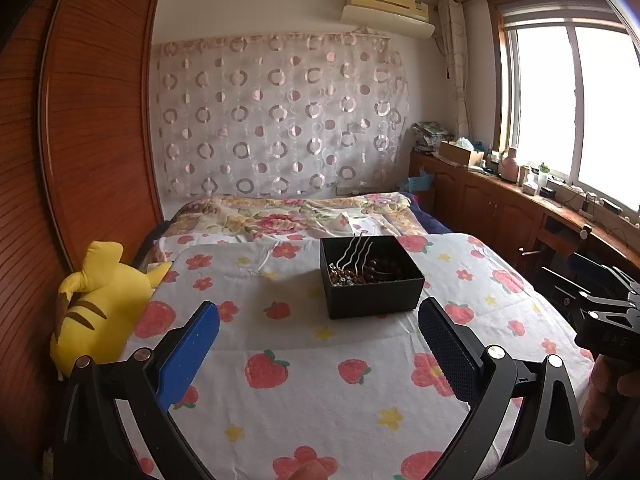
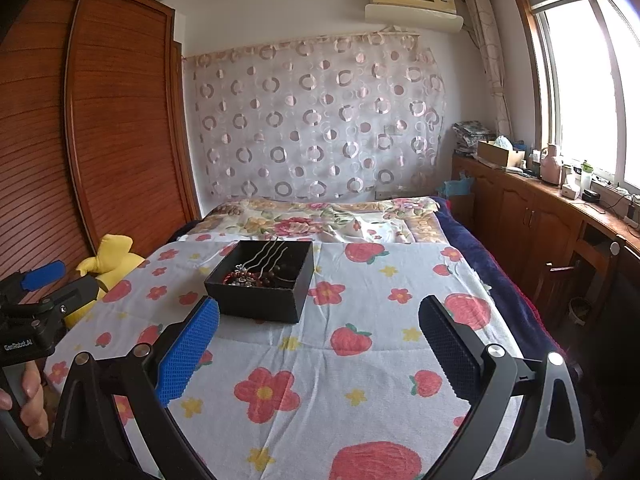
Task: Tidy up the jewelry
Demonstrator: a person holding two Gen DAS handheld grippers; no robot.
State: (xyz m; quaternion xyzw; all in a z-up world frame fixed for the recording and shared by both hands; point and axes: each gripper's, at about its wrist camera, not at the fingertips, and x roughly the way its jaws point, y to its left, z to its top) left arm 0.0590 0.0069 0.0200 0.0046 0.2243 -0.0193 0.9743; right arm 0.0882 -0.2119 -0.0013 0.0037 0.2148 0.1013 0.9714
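**Both grippers spread wide above the bed, jewelry box ahead**

Left wrist view: my left gripper [image 1: 319, 344] hangs over the strawberry-and-flower bedspread [image 1: 304, 400] with its blue-padded fingers [image 1: 188, 356] spread wide and nothing between them. The black box [image 1: 374, 292] sits on the bedspread ahead, slightly to the right, clear of both fingers. Inside I see dark beads, small silvery pieces and several wavy silver hairpins [image 1: 358, 250] leaning up past the far rim. A yellow plush toy [image 1: 100, 304] lies at the bed's left edge beside the wooden wardrobe [image 1: 92, 120]. At the right border I can see part of the other gripper's black body, too little to read its fingers.

Right wrist view: my right gripper [image 2: 319, 344] is likewise released and empty. The black box [image 2: 260, 300] lies ahead to the left, just beyond the left finger's tip. The left gripper [image 2: 42, 276] shows at the left border, held in a hand [image 2: 28, 396].
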